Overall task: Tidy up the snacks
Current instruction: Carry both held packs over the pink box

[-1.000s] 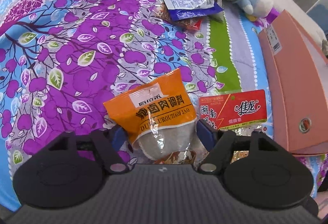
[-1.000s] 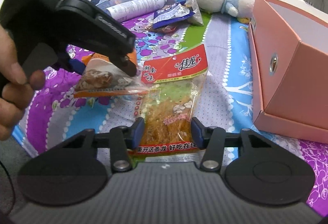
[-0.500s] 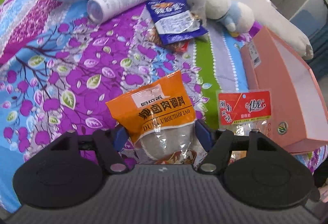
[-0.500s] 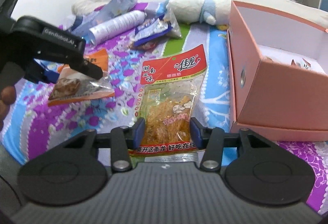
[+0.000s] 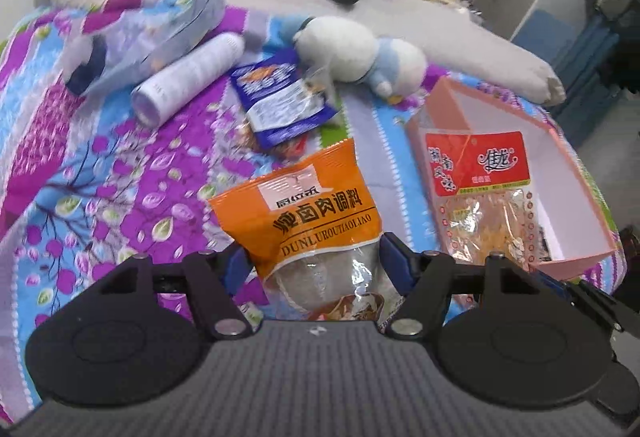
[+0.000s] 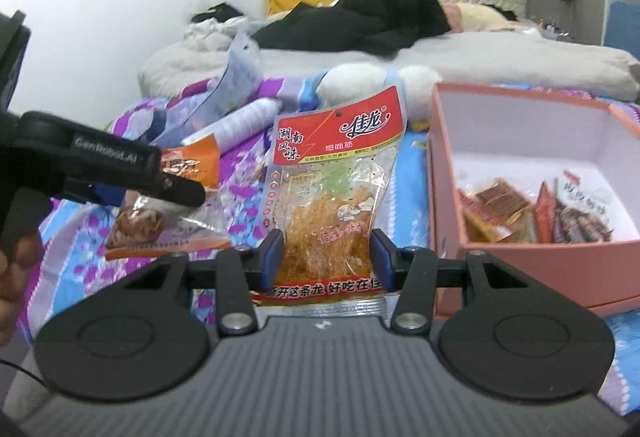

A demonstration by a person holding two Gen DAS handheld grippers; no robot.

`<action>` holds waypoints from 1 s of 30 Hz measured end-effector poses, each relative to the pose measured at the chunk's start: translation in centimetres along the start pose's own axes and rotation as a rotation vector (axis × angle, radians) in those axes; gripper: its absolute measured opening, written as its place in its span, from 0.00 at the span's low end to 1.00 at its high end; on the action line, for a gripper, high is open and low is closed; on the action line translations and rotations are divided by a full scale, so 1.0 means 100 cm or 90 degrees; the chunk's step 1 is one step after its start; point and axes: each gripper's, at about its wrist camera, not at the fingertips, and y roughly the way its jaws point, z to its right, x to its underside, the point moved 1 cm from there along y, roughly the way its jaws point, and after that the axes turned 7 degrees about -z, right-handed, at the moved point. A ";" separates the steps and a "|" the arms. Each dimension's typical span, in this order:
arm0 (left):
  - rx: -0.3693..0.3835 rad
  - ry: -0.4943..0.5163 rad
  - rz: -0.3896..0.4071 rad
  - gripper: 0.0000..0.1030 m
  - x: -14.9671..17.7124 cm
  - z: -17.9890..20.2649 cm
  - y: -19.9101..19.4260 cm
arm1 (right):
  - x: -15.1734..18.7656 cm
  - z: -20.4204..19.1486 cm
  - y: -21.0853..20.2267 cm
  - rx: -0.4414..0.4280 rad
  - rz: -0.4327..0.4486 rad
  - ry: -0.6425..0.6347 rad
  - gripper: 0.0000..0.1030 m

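My left gripper [image 5: 314, 263] is shut on an orange seasoning packet [image 5: 308, 221] and holds it above the bedspread. My right gripper [image 6: 326, 255] is shut on a red-topped clear snack packet [image 6: 336, 181], lifted just left of the pink box [image 6: 440, 173]. That packet also shows in the left wrist view [image 5: 480, 189], in front of the pink box [image 5: 576, 173]. The box holds several snack packets [image 6: 520, 213]. The left gripper with the orange packet [image 6: 168, 197] shows at the left of the right wrist view.
On the purple floral bedspread [image 5: 80, 165] lie a blue snack bag [image 5: 280, 101], a white cylinder bottle [image 5: 188, 77], a clear plastic bag [image 5: 160, 37] and a white-and-blue plush toy [image 5: 360, 53]. Black clothes [image 6: 360, 17] and pillows lie farther back.
Both grippers have risen off the bedspread with their packets. The right gripper's packet has moved up level with the pink box, whose inside now shows.
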 end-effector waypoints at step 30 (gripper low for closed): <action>0.143 0.178 -0.012 0.68 -0.033 0.183 0.013 | -0.008 0.112 -0.063 0.146 0.023 0.128 0.48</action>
